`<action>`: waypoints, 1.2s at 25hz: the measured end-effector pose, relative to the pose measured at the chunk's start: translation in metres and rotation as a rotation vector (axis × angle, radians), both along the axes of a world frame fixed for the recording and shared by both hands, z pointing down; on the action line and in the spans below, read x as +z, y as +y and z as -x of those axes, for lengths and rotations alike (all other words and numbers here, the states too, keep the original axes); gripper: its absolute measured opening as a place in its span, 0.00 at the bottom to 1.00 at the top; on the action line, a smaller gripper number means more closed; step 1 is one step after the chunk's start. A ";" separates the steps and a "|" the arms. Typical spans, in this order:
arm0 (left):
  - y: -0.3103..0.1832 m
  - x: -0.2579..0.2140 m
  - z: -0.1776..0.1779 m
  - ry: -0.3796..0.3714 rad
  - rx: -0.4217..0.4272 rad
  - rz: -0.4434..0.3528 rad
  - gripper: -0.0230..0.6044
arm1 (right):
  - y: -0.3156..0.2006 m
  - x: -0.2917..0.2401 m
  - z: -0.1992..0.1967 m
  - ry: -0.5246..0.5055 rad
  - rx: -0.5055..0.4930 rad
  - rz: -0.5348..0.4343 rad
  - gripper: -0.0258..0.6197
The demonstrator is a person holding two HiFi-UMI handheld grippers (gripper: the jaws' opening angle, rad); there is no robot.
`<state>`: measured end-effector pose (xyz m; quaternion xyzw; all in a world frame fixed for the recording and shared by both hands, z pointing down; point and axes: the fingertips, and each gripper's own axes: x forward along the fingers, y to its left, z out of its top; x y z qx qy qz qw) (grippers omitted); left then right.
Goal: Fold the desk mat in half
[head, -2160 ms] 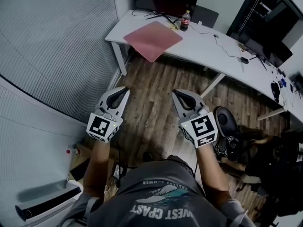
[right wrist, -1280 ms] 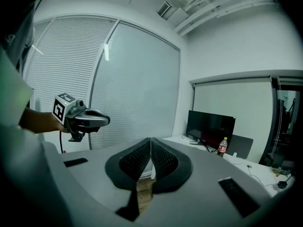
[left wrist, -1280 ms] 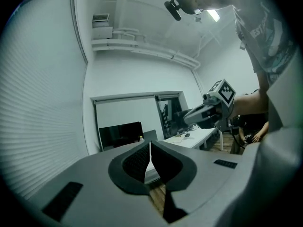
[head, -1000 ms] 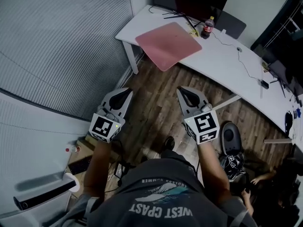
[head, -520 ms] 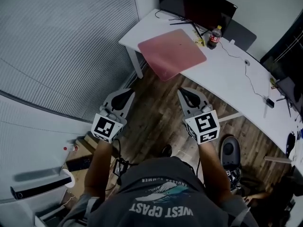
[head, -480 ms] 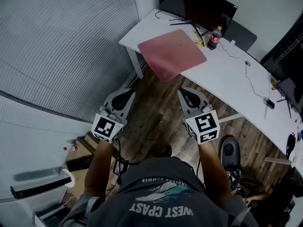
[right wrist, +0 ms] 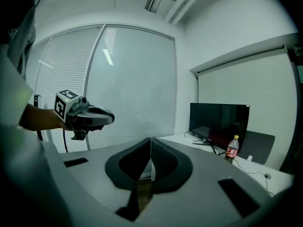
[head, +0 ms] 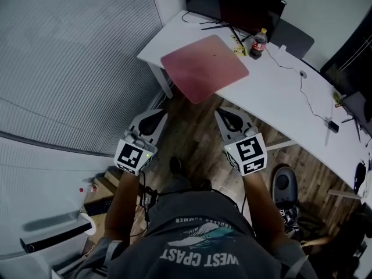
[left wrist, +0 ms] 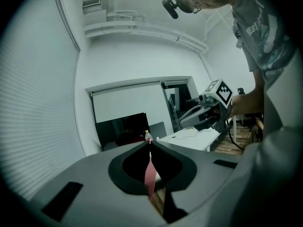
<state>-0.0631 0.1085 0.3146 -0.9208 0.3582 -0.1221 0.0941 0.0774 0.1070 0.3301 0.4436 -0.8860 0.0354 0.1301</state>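
Note:
A pink desk mat (head: 204, 67) lies flat on the near-left corner of the white desk (head: 279, 92), one corner hanging over the front edge. My left gripper (head: 157, 115) and right gripper (head: 220, 114) are side by side above the wooden floor, short of the desk, both shut and empty. In the left gripper view the shut jaws (left wrist: 149, 144) point at the desk, and a sliver of the pink mat (left wrist: 150, 174) shows in the slit between them. The right gripper view shows its jaws (right wrist: 150, 141) shut too, with the left gripper (right wrist: 90, 115) at its left.
A dark monitor (head: 232, 4) and a cola bottle (head: 257, 42) stand behind the mat. Cables trail across the desk to the right. A desk leg (head: 158, 80) stands below the mat. Window blinds (head: 70, 57) close off the left. A black object (head: 283, 185) sits on the floor at right.
The person has stepped closer to the desk, so the mat and desk look larger and nearer. Both grippers stay shut and level in front of the body.

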 end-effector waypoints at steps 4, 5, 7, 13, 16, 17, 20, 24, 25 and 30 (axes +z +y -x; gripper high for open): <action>-0.024 0.008 -0.015 0.005 0.053 0.015 0.07 | -0.008 0.008 -0.006 0.027 0.033 0.015 0.08; -0.030 0.010 -0.019 0.007 0.072 0.017 0.07 | -0.012 0.010 -0.008 0.032 0.043 0.019 0.08; -0.047 0.013 -0.030 0.011 0.115 0.020 0.07 | -0.021 0.013 -0.012 0.035 0.071 0.027 0.08; -0.101 0.016 -0.050 0.029 0.229 0.028 0.07 | -0.055 0.021 -0.018 0.037 0.170 0.068 0.08; -0.121 0.015 -0.049 0.032 0.274 0.030 0.07 | -0.072 0.028 -0.018 0.060 0.209 0.078 0.08; -0.129 0.015 -0.047 0.029 0.288 0.029 0.07 | -0.078 0.029 -0.016 0.061 0.219 0.081 0.08; -0.155 0.020 -0.039 0.024 0.312 0.036 0.07 | -0.097 0.028 -0.004 0.048 0.242 0.088 0.08; -0.180 0.023 -0.030 0.032 0.342 0.046 0.07 | -0.118 0.033 0.004 0.068 0.274 0.094 0.08; -0.186 0.024 -0.028 0.031 0.350 0.047 0.07 | -0.124 0.033 0.006 0.070 0.281 0.095 0.08; -0.214 0.033 -0.016 0.026 0.382 0.044 0.07 | -0.148 0.040 0.018 0.091 0.306 0.106 0.08</action>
